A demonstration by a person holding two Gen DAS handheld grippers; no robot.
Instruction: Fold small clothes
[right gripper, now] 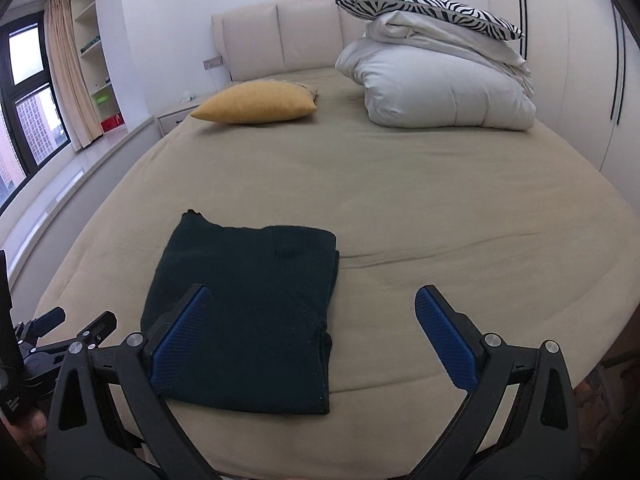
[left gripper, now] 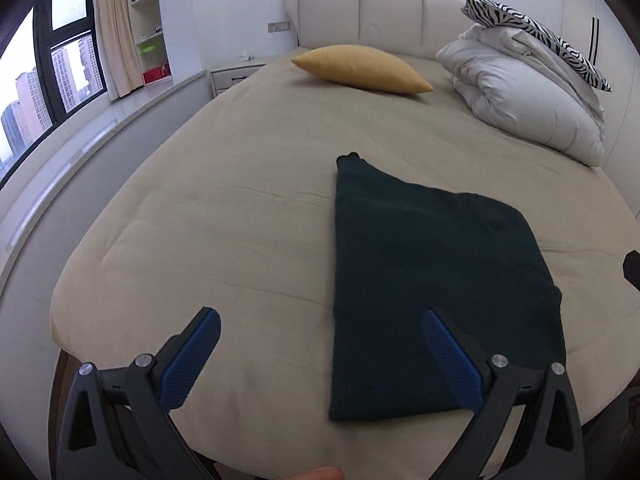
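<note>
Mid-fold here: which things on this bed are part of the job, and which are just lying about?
Part of the job:
- dark green garment, lying folded near the bed's foot
- left gripper, open
- right gripper, open

Just lying about:
- yellow cushion
- white duvet
- zebra pillow on the duvet

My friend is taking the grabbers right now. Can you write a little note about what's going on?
Left hand-held gripper: open, holding nothing, above the bed's near edge.
Right hand-held gripper: open, holding nothing.
Dark green garment: lies folded flat on the tan bedsheet near the foot of the bed; one corner sticks out at the far left.
Yellow pillow and white duvet sit far back, out of the way.
Done: it looks folded. Left: maybe another fold or tidying that corner.
</note>
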